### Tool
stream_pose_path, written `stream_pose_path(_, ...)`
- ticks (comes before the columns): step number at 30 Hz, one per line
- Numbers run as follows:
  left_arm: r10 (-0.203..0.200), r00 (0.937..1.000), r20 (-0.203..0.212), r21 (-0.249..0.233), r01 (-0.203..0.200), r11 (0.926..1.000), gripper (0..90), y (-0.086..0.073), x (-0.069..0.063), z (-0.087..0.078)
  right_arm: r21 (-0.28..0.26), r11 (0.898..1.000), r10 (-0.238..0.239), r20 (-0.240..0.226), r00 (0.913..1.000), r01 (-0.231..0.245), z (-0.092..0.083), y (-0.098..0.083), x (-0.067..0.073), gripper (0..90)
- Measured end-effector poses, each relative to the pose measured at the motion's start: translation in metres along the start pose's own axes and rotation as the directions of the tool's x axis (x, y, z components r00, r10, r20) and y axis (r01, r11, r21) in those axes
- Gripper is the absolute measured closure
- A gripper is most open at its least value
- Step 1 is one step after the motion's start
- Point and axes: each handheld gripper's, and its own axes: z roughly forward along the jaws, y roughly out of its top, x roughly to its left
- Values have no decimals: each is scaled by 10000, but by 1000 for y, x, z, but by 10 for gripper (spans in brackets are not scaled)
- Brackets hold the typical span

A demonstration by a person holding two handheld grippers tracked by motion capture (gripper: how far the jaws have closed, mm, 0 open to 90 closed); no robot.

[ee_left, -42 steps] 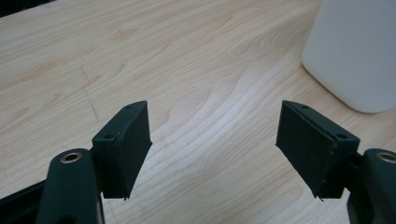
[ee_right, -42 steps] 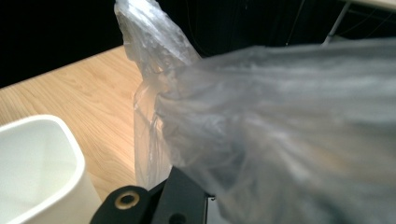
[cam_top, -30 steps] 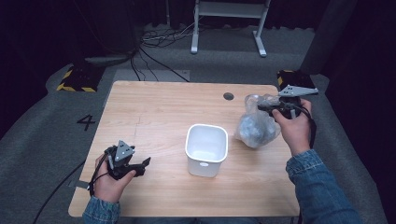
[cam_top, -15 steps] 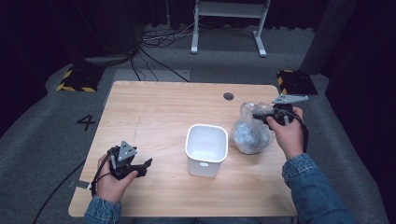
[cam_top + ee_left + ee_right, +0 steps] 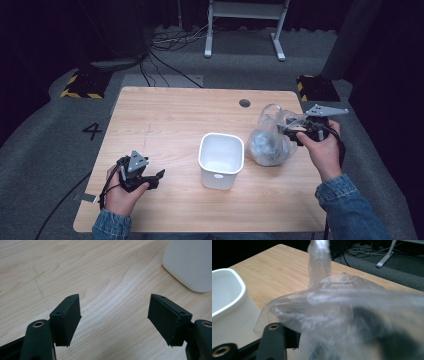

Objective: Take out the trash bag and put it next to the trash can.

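The right gripper [image 5: 291, 131] has just been opening its jaws with the clear plastic bag [image 5: 269, 142] slack between them, at 3 o'clock of the white bin [image 5: 220, 160], probably letting go, while the left gripper [image 5: 150, 176] idles open.

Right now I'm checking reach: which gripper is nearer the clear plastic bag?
Right. The right gripper is at the clear plastic bag, plastic over its jaws; the left gripper rests beyond the white tub.
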Motion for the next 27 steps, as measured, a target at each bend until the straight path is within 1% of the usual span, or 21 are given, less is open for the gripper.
stream_pose_path(3, 21, 10000, 7, -7, -21, 10000, 260, 0, 0, 0, -103, 9999, -6, 38, 10000, 6, -9, -3, 2, 407)
stream_pose_path(7, -44, 10000, 58, -30, 44, 10000, 261, 0, -1, -1, -83, 10000, 47, 126, 9999, -46, -20, -8, 3, 369)
stream_pose_path(8, -8, 10000, 32, -25, 8, 10000, 261, 0, -1, -1, -74, 10000, 17, 186, 9998, -15, -23, -9, 3, 362)
stream_pose_path(9, 44, 10000, 33, 2, -44, 10000, 261, 0, 0, -2, -66, 10000, -14, 264, 9997, 16, -26, -10, 3, 353)
stream_pose_path(11, 11, 10000, 18, 5, -11, 10000, 261, 0, -1, -2, -36, 10000, -37, 470, 9989, 39, -32, -13, 3, 341)
stream_pose_path(13, 29, 10000, -13, 3, -29, 10000, 261, -1, 0, -4, 30, 9999, -131, 785, 9968, 129, -39, -17, 2, 325)
stream_pose_path(15, -49, 10000, -22, -35, 49, 10000, 261, -1, 0, -4, -7, 10000, -79, 1025, 9947, 81, -44, -21, 0, 325)
stream_pose_path(18, -63, 10000, -31, -22, 63, 10000, 261, -1, 0, -5, -28, 10000, 12, 1284, 9917, -9, -52, -28, -3, 327)
stream_pose_path(21, -44, 10000, -31, -1, 44, 10000, 261, -1, 0, -5, -73, 9999, 143, 1378, 9904, -134, -58, -36, -6, 328)
stream_pose_path(25, -6, 10000, -32, 58, 6, 10000, 261, -3, -1, -5, 38, 9996, 258, 1543, 9877, -267, -64, -47, -7, 328)
stream_pose_path(27, -57, 10000, -34, 69, 57, 10000, 261, -4, -1, -6, 160, 9993, 310, 1612, 9864, -341, -66, -53, -8, 328)
